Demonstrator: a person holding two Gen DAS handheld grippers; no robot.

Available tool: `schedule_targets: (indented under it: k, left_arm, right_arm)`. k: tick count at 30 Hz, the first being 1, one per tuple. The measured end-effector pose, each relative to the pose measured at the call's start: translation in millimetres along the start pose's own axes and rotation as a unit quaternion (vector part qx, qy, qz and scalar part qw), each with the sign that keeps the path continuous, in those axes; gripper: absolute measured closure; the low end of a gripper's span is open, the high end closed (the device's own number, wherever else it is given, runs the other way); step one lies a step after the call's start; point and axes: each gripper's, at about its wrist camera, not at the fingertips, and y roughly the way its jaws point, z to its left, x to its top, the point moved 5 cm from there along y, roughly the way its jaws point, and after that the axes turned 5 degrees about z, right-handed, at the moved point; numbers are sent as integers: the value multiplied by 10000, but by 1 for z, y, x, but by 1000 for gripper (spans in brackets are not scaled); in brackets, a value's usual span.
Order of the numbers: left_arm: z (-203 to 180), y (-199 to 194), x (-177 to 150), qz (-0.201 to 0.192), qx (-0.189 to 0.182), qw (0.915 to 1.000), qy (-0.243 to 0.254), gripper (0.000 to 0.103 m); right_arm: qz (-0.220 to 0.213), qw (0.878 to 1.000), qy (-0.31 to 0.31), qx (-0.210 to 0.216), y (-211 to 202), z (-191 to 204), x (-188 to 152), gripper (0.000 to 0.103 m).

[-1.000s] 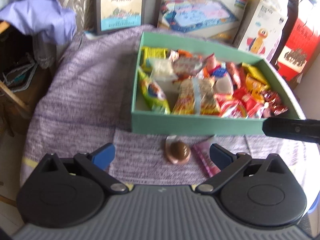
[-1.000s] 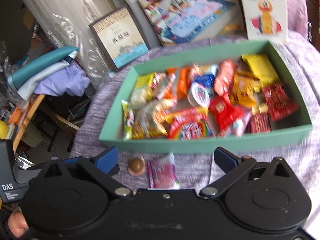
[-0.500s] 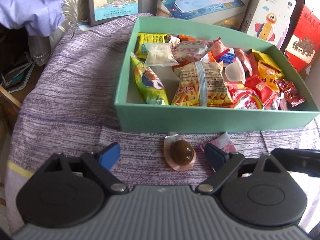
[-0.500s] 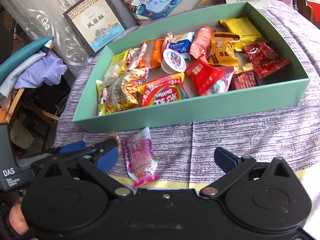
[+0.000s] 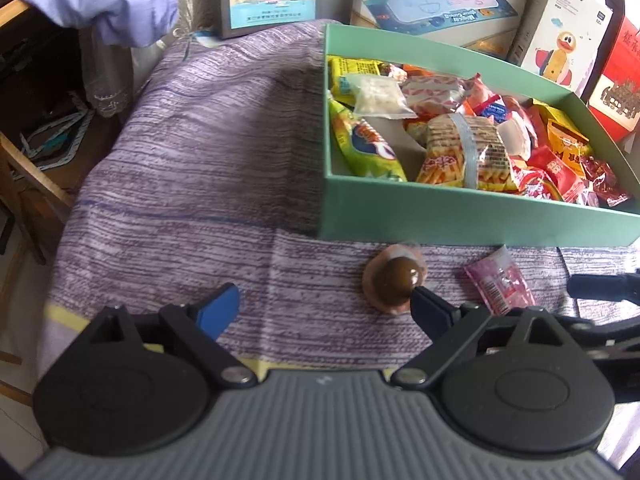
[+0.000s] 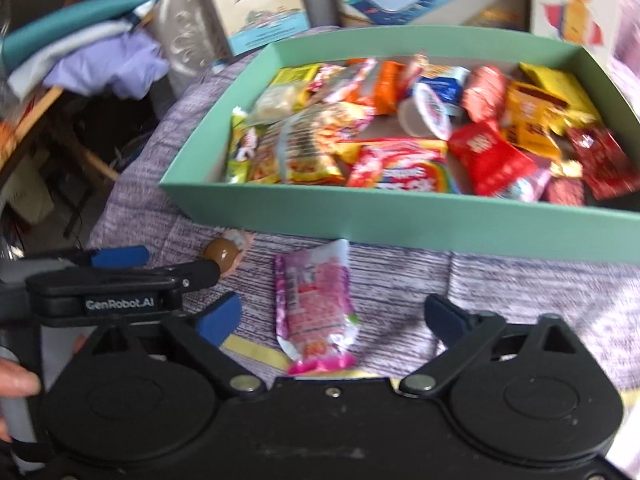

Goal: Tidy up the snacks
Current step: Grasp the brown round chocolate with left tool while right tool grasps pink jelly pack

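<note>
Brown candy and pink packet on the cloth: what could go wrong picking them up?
The left gripper sits off-centre: one finger touches the brown candy, so it might get nudged away. The pink packet lies flat between the right gripper's closing jaws and may slip out. The grippers crowd together.

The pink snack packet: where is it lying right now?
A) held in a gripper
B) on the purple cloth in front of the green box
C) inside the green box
B: the pink snack packet lies flat on the purple cloth, outside the green box, untouched.

Purple cloth (image 5: 192,184): green snack box (image 5: 440,220), brown candy (image 5: 396,284), pink sachet (image 6: 316,300).
</note>
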Motion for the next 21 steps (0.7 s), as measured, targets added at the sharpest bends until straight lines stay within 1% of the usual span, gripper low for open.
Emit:
schedule_targets:
  k: [2,3,5,6,8,11,14,15,16,17,19,20,21]
  left_arm:
    - [3,-1,-1,-9,7,10000,-11,9]
    - [4,-1,-2,-9,1,10000,-17,9]
    - [5,-1,-2,-6,-27,10000,-28,8]
    - [5,-1,-2,2,-38,10000,-28,7]
    - [4,0,0,8,-46,10000,-6,7]
    - [-2,2,4,10,-144,9999,76,7]
    - [-12,5,6,14,-239,9993,272,7]
    - [-16,6,6,9,-238,9991,357,11]
    - [-20,7,6,-2,-215,9987,460,16]
    - [-24,8,6,-54,-137,9981,594,20]
    - [-34,7,5,-161,-50,9958,899,45]
    - [-38,6,4,-193,-101,9948,990,51]
    - [-41,5,4,-213,-146,9941,1050,61]
  right_arm:
    - [31,9994,-292,-157,7,9,0,24]
    - [-34,9980,-524,-340,8,13,-1,27]
    - [-110,9930,-982,-642,10,21,-1,48]
    - [-150,9918,-1100,-636,9,22,-1,57]
    - [-161,9917,-1094,-659,6,19,1,70]
    - [-149,9947,-817,-604,2,3,2,71]
    - [-169,9956,-639,-669,-2,-11,1,71]
    - [-176,9959,-577,-669,-2,-14,-2,71]
    - [-181,9962,-526,-667,-2,-17,-3,71]
    - [-192,9965,-490,-652,-3,-19,-3,71]
    - [-204,9963,-499,-672,-2,-19,-3,71]
    - [-207,9957,-549,-716,-1,-18,-3,70]
    - [-222,9950,-616,-760,0,-17,-2,70]
